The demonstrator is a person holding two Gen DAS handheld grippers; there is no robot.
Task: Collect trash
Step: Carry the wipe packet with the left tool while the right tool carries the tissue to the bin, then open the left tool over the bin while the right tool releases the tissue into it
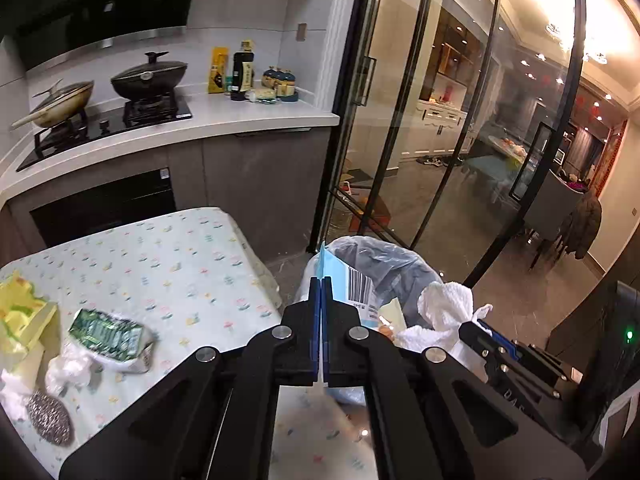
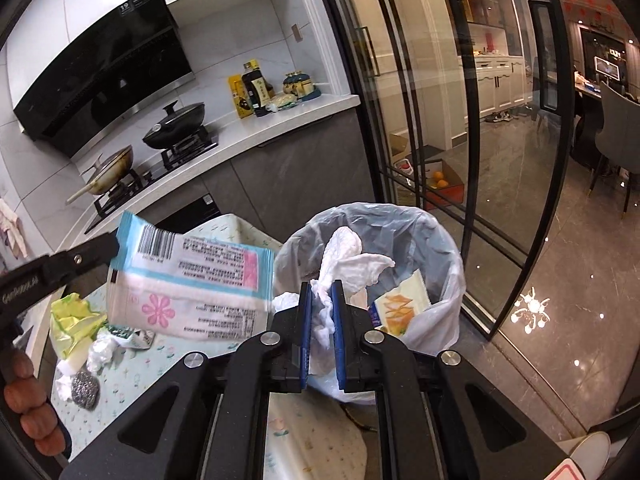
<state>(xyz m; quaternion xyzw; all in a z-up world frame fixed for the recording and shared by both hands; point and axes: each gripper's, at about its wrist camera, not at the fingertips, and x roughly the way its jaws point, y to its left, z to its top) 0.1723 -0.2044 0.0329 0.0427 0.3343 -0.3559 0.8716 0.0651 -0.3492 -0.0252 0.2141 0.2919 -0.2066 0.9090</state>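
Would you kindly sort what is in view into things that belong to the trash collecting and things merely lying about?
Belonging to the job:
blue wet-wipe packet, held in left gripper
white tissue, held in right gripper
lined bin
green wrapper, on the table
crumpled yellow wrapper

Just lying about:
steel scourer
lidded black wok
sauce bottle

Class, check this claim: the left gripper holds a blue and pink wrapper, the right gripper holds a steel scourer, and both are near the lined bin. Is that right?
One detail is wrong. The right gripper holds a crumpled white tissue, as the right wrist view shows; the steel scourer lies on the table. The left gripper does hold the wrapper, near the lined bin.
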